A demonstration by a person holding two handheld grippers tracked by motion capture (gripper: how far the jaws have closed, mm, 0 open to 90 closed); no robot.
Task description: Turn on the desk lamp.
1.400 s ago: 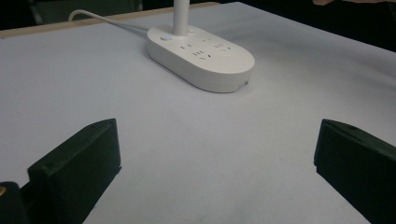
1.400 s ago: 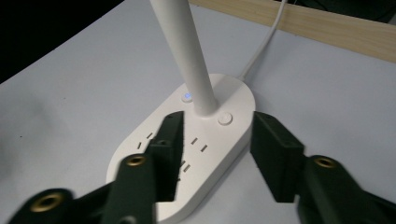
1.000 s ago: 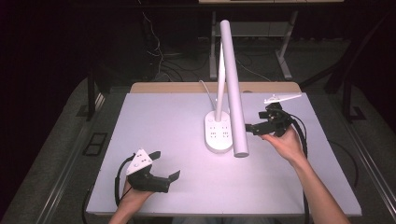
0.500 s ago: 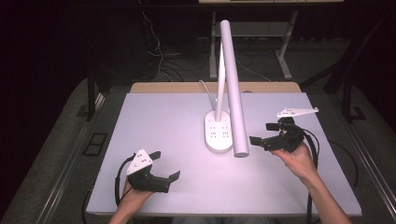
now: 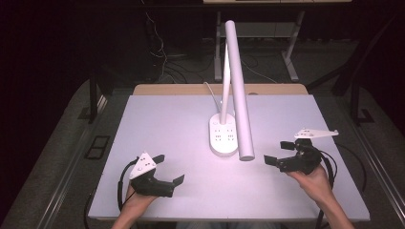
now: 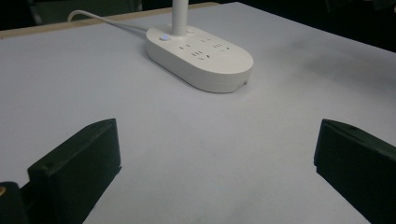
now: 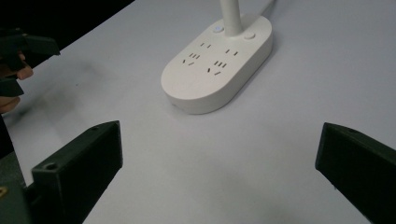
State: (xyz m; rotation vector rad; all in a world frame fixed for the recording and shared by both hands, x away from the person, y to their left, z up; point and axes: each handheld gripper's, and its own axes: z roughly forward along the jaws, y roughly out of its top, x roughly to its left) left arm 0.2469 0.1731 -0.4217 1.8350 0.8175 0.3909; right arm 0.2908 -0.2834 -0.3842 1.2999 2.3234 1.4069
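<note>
Dark floor and a tangle of cables frame a pale grey worktop lit from above. At its middle stands a white desk lamp, its long tube head slanting forward and down over an oval base that carries socket slots and two small buttons beside the upright stem; a white cord runs off the far edge. Right of the base, near the low end of the tube, hovers the right gripper, fingers spread wide and holding nothing, aimed at the base from the side. Well apart at the near left corner sits the left gripper, likewise wide open and empty, also facing the base across bare worktop. Judging by this, the work is at an approach stage: neither tool touches the lamp. A likely next move is for the right gripper to close in on the lamp, which calls for a slow, level approach so the fingers do not knock the base askew.
</note>
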